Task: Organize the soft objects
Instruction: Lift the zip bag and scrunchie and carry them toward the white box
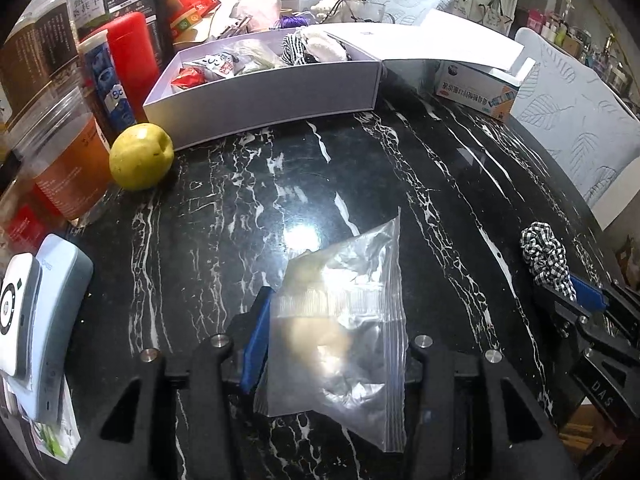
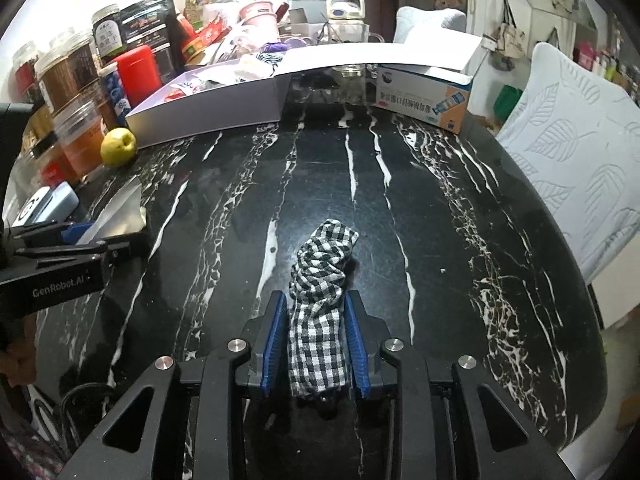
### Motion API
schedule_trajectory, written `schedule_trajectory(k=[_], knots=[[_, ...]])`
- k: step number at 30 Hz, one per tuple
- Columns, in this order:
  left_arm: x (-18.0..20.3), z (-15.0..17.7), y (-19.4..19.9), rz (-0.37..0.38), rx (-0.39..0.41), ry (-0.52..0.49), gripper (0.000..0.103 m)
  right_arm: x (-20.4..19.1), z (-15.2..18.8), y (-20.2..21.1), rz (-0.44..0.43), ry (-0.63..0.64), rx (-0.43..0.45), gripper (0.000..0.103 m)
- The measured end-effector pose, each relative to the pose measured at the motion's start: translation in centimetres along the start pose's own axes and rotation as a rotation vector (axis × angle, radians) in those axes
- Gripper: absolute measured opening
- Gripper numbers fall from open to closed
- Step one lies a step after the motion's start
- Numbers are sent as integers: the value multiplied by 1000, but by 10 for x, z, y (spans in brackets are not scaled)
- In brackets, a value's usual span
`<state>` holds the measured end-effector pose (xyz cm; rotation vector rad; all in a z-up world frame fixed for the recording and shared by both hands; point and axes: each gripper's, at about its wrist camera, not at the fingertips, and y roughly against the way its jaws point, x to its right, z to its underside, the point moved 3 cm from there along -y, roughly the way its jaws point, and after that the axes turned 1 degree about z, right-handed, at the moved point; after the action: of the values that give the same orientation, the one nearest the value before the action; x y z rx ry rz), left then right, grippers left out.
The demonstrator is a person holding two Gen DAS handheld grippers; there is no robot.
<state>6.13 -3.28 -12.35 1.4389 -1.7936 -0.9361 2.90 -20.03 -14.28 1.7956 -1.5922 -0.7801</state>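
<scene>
Currently both jaws hold items, the left gripper [image 1: 332, 344] a clear zip bag [image 1: 344, 320], the right gripper [image 2: 316, 344] a checked cloth [image 2: 320, 292], with the white box [image 1: 264, 92] ahead still awaiting both.

Bag [image 1: 344, 320] left of cloth [image 2: 320, 300]; box [image 1: 260, 92] behind, apple [image 1: 141, 156] beside.

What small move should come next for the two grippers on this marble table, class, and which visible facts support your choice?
Probably lift both items and carry them toward the open white box. The left gripper is shut on the clear zip bag, and the right gripper is shut on the checked cloth. Both things still lie low over the table, and the box already holds other soft things.
</scene>
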Motion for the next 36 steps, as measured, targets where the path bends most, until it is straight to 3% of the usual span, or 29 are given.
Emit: schedule_trajectory(k=[5, 19, 31, 36], knots=[[-1, -1, 0, 1, -8, 2, 47, 0, 5, 6, -46, 12, -2, 19], [3, 3, 40, 44, 66, 19, 47, -7, 20, 40, -157, 16, 57, 19], [-3, -17, 73, 66, 147, 41, 47, -20, -7, 59, -258, 48, 128, 19], [-6, -32, 80, 73, 181, 37, 47, -27, -25, 64, -252, 81, 154, 19]])
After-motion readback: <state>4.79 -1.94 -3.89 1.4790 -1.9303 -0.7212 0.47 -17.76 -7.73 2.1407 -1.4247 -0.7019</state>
